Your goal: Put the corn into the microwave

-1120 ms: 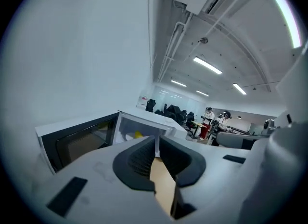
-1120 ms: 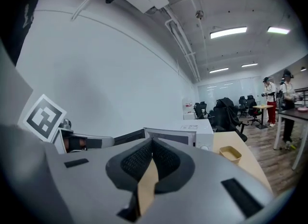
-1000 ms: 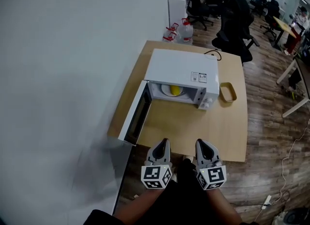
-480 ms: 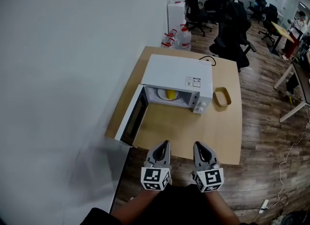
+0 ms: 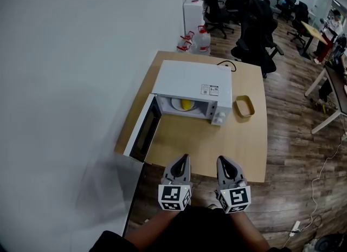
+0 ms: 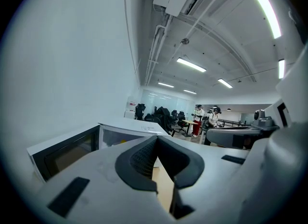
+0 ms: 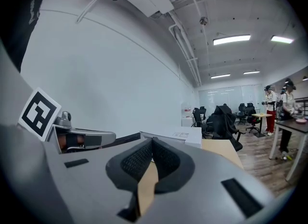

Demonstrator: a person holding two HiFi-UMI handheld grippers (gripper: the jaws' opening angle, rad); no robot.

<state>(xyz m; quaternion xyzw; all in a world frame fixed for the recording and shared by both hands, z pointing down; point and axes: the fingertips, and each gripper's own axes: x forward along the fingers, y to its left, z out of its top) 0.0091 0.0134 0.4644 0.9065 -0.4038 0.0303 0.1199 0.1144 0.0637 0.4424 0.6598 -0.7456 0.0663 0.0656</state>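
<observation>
The white microwave (image 5: 190, 84) stands on a wooden table (image 5: 238, 148) with its door (image 5: 139, 130) swung open to the left. Inside it the yellow corn (image 5: 186, 104) lies on a white plate. My left gripper (image 5: 184, 160) and right gripper (image 5: 221, 161) hang side by side just off the table's near edge, well short of the microwave. Both are shut with nothing between the jaws: the left gripper (image 6: 156, 139) and the right gripper (image 7: 152, 141) each show pads meeting at the tips. The microwave (image 6: 126, 130) and its dark door (image 6: 62, 151) lie ahead of the left jaws.
A small tan tray (image 5: 244, 106) sits on the table right of the microwave. A white wall runs along the left. Water bottles (image 5: 198, 39), black office chairs (image 5: 255, 34) and desks stand beyond the table, on wooden flooring. A power strip (image 5: 296, 226) lies at the lower right.
Both grippers have drawn back from over the table's near edge to just off it, still shut. The table and microwave sit farther up and left in the head view.
</observation>
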